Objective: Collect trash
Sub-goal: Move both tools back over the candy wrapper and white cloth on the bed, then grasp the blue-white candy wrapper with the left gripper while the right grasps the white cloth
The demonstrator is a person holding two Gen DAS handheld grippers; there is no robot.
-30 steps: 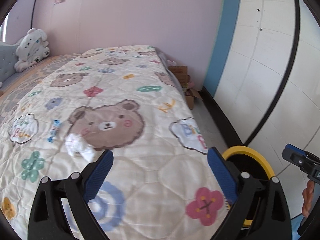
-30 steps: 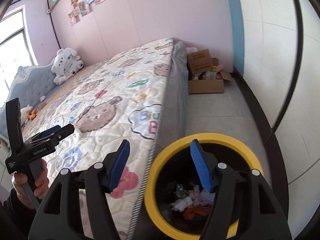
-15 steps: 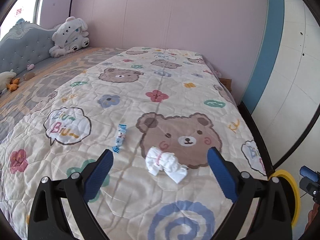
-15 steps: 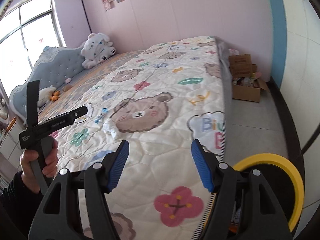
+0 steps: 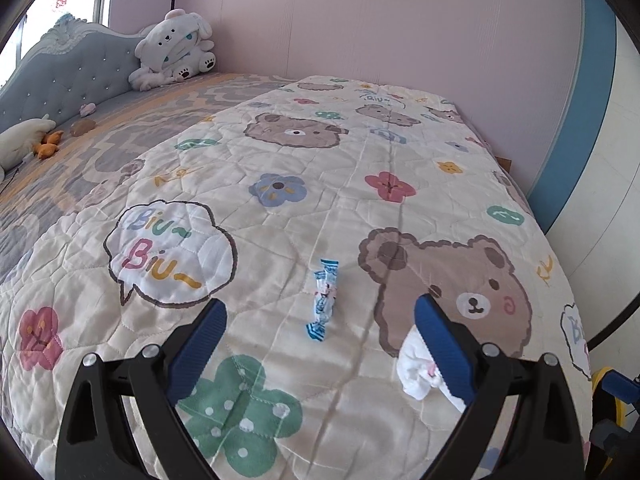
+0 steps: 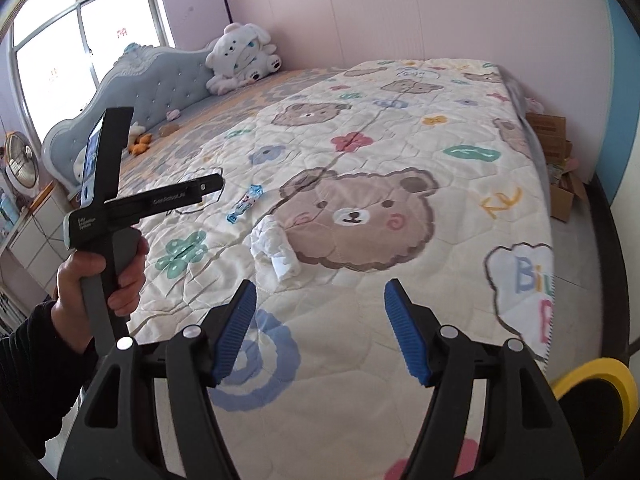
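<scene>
A blue-and-white candy wrapper (image 5: 323, 300) lies on the bear-print quilt (image 5: 280, 240), just beyond and between the spread blue pads of my left gripper (image 5: 320, 316), which is open and empty. A crumpled white tissue (image 5: 416, 372) sits partly behind that gripper's right finger. In the right wrist view the tissue (image 6: 276, 246) and the wrapper (image 6: 244, 204) lie ahead and to the left of my right gripper (image 6: 320, 304), open with nothing between its pads. The yellow-rimmed black trash bin (image 6: 596, 392) stands on the floor at the bed's near right corner.
A hand (image 6: 100, 276) holds the left gripper's handle at the left of the right wrist view. A white plush toy (image 5: 176, 50) leans by the tufted headboard (image 5: 60, 76). Cardboard boxes (image 6: 560, 160) stand on the floor past the bed's far side.
Both views have swung left from the bin onto the bed. The wrapper now sits between the left gripper's fingers, the tissue has shifted right, and the bin has slid to the frame edges.
</scene>
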